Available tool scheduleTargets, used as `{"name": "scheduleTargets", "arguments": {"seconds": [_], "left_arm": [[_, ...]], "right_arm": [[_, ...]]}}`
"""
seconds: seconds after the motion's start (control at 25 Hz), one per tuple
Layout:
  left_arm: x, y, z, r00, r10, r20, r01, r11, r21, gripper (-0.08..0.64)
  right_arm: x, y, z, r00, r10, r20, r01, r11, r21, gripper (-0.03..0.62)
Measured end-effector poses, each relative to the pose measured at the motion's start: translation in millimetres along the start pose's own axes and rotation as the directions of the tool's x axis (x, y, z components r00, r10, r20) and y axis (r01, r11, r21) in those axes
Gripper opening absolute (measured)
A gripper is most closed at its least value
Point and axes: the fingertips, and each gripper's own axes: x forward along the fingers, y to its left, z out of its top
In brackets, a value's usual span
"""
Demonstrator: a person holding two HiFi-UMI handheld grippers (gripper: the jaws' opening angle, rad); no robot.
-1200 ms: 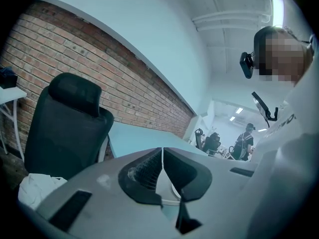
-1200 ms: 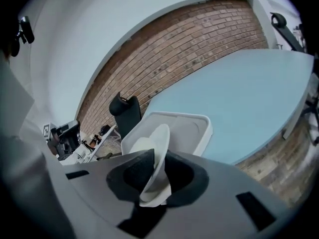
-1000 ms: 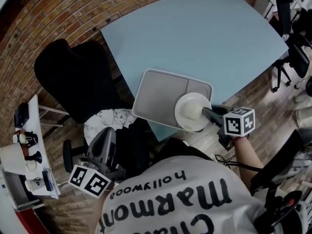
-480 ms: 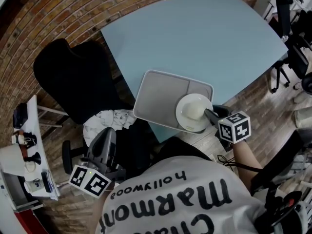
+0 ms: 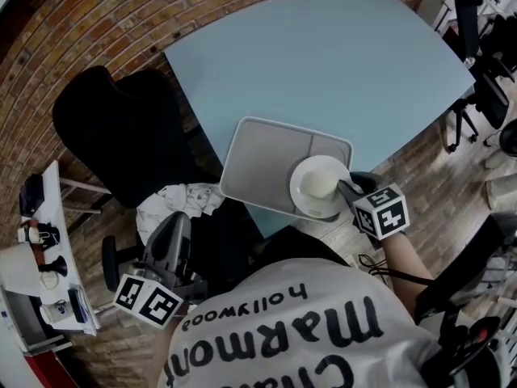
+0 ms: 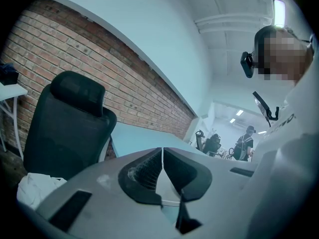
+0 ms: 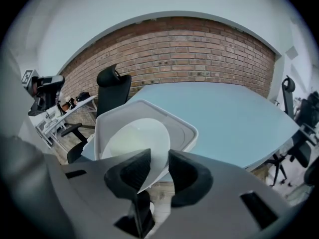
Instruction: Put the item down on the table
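Rim of the white round plate [image 5: 317,183] is pinched between the jaws of my right gripper [image 7: 158,159], which bite on its near edge and hold it fast. Over the last second my hand has drawn back a little toward my body and rolled, so the marker cube now faces differently. The plate itself has barely shifted in the head view and stays over the right end of the grey plastic tray [image 5: 257,153]. I read that as the lowering being nearly finished: the wrist is settling the plate, not carrying it anywhere new. In the right gripper view the plate tilts up toward me, so I judge it is not yet flat. I cannot tell whether its far edge already touches the tray.

The tray lies at the near edge of the light-blue table [image 5: 323,63], and its near side seems to reach past that edge. It has two compartments: the large left one is bare, and the smaller right one has the plate above or in it. Nothing shows in the plate.

My left gripper [image 6: 162,156] hangs low at my left side, away from the table, jaws pressed together with nothing between them.

What remains, as I judge it, is to level the plate and let go, gently, given the overhang.
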Motion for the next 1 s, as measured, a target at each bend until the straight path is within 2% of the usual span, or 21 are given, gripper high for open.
{"name": "scheduleTargets", "arguments": {"seconds": [0.24, 0.4, 0.64, 0.72, 1.0], "left_arm": [[0.2, -1.5, -0.3, 1.0, -0.009, 0.0, 0.009, 1.0, -0.002, 0.017], [-0.4, -1.9, -1.5, 1.0, -0.012, 0.001, 0.012, 1.0, -0.003, 0.017], [-1.7, -4.6, 0.3, 1.0, -0.028, -0.004, 0.028, 0.999, 0.019, 0.017], [-2.4, -5.0, -0.4, 0.999, -0.032, -0.01, 0.032, 0.999, 0.034, 0.017], [-0.2, -3.4, -8.3, 0.999, -0.046, -0.023, 0.047, 0.998, 0.029, 0.017]], "right_arm": [[-1.9, 1.3, 2.3, 0.998, -0.066, -0.013, 0.064, 0.992, -0.112, 0.106], [-1.0, 0.3, -0.6, 0.995, -0.095, -0.038, 0.088, 0.984, -0.152, 0.107], [2.6, 0.4, -12.7, 0.981, -0.166, -0.1, 0.126, 0.938, -0.324, 0.103], [3.5, 1.7, -15.3, 0.981, -0.164, -0.1, 0.123, 0.938, -0.325, 0.103], [-7.8, 3.6, 7.5, 0.992, -0.122, -0.038, 0.111, 0.969, -0.22, 0.103]]}}
